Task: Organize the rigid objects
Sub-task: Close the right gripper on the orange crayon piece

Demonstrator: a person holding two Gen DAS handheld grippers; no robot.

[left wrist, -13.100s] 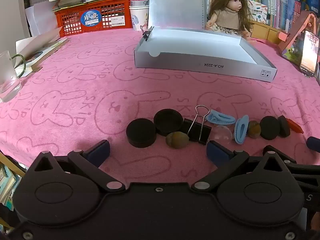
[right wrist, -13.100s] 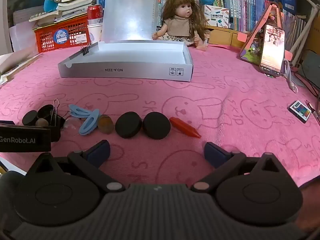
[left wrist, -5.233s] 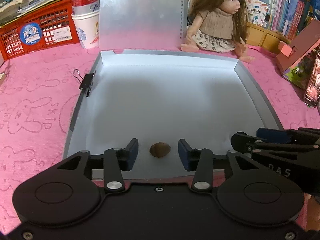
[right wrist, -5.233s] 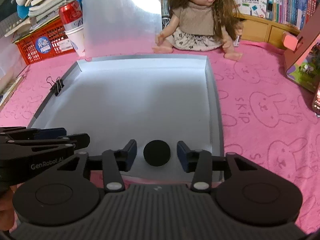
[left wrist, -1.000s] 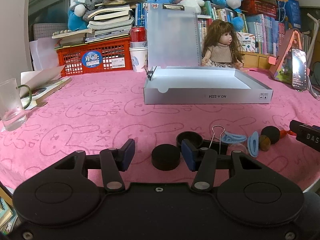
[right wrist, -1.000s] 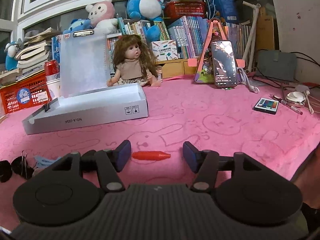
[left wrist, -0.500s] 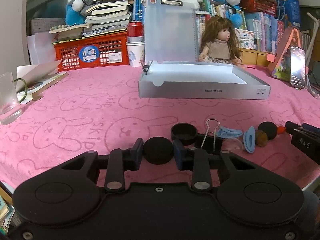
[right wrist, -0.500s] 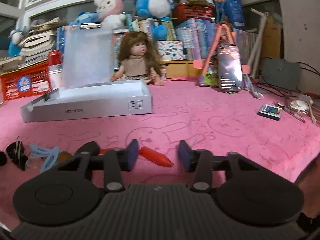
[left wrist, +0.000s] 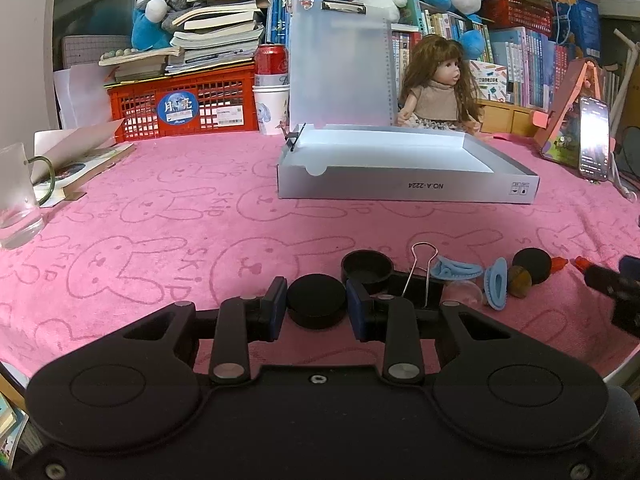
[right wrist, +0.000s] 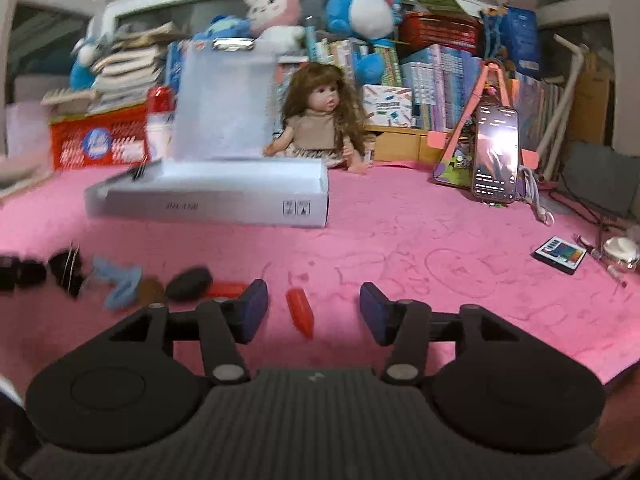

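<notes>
My left gripper point(left wrist: 317, 308) is shut on a black puck point(left wrist: 317, 304), low over the pink cloth. Just right of it lie an open black cap point(left wrist: 366, 267), a binder clip point(left wrist: 418, 276), two blue clips point(left wrist: 456, 270), a brown stone point(left wrist: 519, 282) and another black puck point(left wrist: 532, 266). My right gripper point(right wrist: 314, 310) has its jaws opening around a red crayon point(right wrist: 300, 312), which lies on the cloth between the pads and touches neither. A second red piece point(right wrist: 226, 289) lies by the puck point(right wrist: 188, 278). The grey box point(left wrist: 408, 168) stands open behind.
A glass mug point(left wrist: 16, 200) and an open book sit at the far left, with a red basket point(left wrist: 180, 108) behind. A doll point(right wrist: 320, 128) sits behind the box. A phone on a stand point(right wrist: 494, 156) and a small colourful card point(right wrist: 560, 254) are on the right.
The left jaws closed onto the black puck and stayed there. The right jaws narrowed around the red crayon, then widened again. The crayon turned from crosswise to lengthwise, and the right view rolled.
</notes>
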